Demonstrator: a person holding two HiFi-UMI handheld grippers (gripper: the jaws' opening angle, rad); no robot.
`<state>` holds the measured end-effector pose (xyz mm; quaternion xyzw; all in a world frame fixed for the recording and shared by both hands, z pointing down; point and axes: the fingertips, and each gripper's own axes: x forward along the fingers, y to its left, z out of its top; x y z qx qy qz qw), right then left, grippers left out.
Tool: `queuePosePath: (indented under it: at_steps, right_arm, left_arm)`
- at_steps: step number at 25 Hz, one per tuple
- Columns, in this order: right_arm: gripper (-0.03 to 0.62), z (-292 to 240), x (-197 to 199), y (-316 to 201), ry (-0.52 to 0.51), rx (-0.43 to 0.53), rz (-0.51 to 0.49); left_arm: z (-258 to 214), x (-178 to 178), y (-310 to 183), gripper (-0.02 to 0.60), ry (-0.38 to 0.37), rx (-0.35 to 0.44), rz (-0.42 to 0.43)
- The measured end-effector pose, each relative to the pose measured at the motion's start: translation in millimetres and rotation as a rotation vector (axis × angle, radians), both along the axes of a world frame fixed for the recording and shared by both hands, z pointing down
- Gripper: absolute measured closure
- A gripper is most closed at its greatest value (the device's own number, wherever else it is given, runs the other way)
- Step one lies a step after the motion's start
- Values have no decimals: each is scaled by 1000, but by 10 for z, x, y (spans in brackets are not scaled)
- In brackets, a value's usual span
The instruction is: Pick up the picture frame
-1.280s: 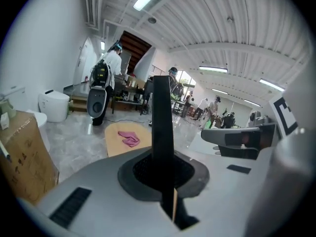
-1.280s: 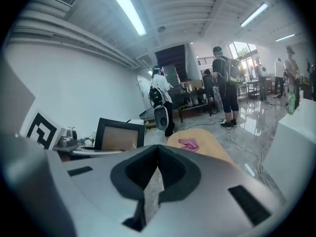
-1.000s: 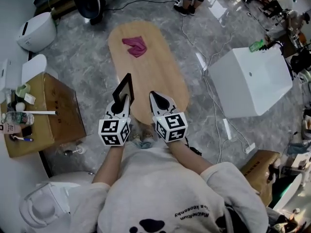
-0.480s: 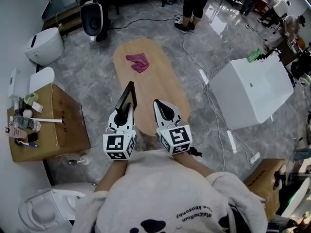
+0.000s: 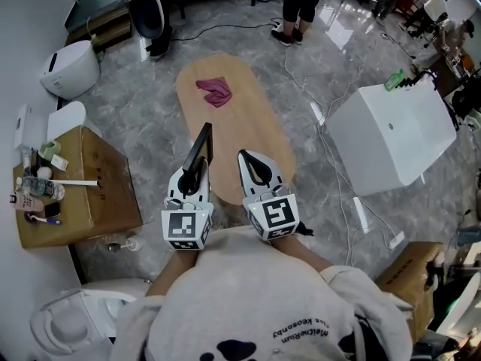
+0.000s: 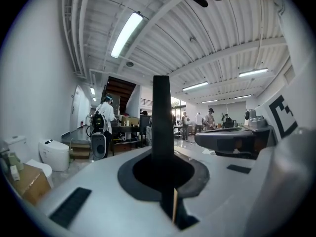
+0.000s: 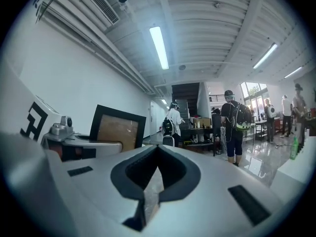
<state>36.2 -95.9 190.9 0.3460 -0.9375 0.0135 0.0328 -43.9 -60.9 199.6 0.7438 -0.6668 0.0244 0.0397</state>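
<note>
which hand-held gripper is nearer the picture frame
Left. The left hand-held gripper is shut on the picture frame, holding it on edge; the right hand-held gripper is alongside, apart from it.

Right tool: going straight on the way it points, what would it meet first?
Nothing close: the right tool points level above the table, open room ahead. Far off, a person in white stands roughly in line; depth unclear.

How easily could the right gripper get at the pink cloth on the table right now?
Probably yes. The right gripper is empty, jaws together, and the table between it and the pink cloth is bare. The picture frame, clamped in the left gripper, stands aside. The cloth lies far off, though.
</note>
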Motion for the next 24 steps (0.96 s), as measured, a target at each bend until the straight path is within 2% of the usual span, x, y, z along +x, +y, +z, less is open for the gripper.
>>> queuePosePath:
  at_steps: [7, 18, 24]
  right_arm:
    - [586, 108, -75, 53, 5, -29, -16]
    - [586, 172, -61, 7, 17, -47, 6]
    - [586, 209, -159, 75, 20, -46, 11]
  left_arm:
    - [128, -52, 25, 565, 32, -30, -12]
    - [141, -95, -31, 565, 34, -17, 7]
    - [248, -234, 68, 565, 45, -30, 8]
